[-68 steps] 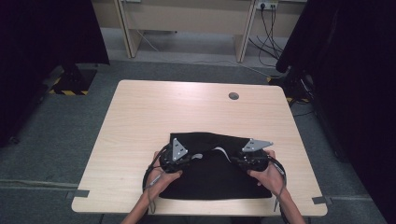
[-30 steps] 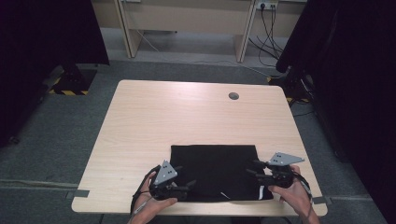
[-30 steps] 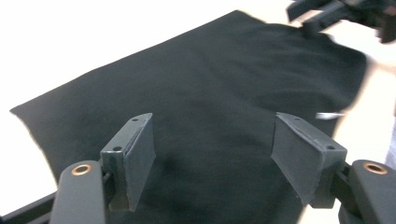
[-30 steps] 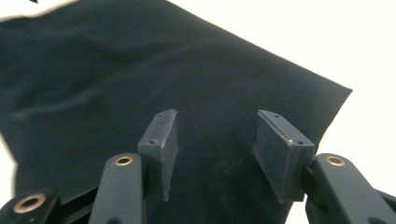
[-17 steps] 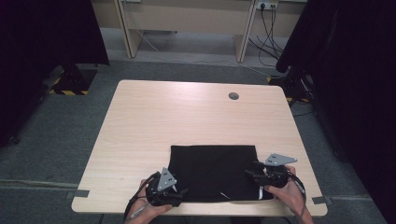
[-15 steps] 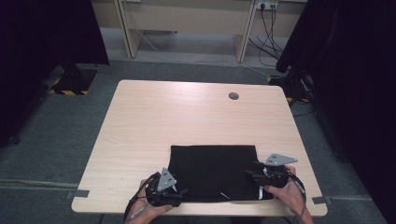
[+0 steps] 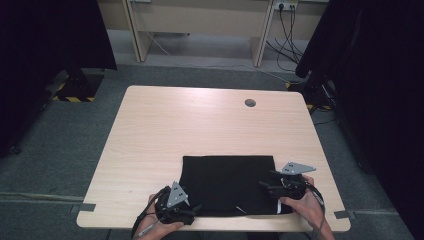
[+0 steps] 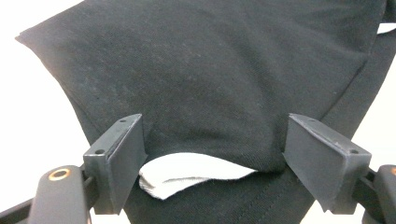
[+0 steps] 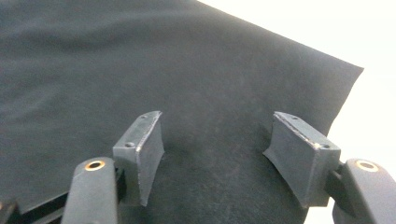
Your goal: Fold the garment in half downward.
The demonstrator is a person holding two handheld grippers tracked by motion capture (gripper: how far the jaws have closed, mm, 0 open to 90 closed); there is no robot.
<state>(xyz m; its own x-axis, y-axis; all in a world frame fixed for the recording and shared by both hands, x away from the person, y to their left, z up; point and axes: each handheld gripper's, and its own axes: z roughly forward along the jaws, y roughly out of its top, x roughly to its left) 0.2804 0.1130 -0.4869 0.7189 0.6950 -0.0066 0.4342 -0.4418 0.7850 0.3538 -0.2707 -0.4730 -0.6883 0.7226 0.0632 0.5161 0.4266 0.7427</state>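
A black cloth (image 7: 230, 182) lies folded into a flat rectangle near the table's front edge. My left gripper (image 7: 192, 209) sits at its front left corner, and its jaws have just been opening. In the left gripper view they (image 8: 212, 154) stand wide apart, with a hump of cloth (image 8: 210, 70) and a white label (image 8: 187, 172) lying loose between them. My right gripper (image 7: 265, 185) rests at the cloth's right end, and its jaws have just been opening too. In the right gripper view the jaws (image 9: 217, 140) are spread over flat cloth (image 9: 140, 60) and grip nothing.
The light wooden table (image 7: 200, 125) has a round cable hole (image 7: 250, 103) at the back right. Dark curtains hang at both sides. Desk legs and cables (image 7: 285, 30) stand on the floor behind the table.
Since the earliest frame both grippers came back toward the front edge, and the cloth went from a bunched fold to a flat rectangle. Over the last second the hands barely shifted.
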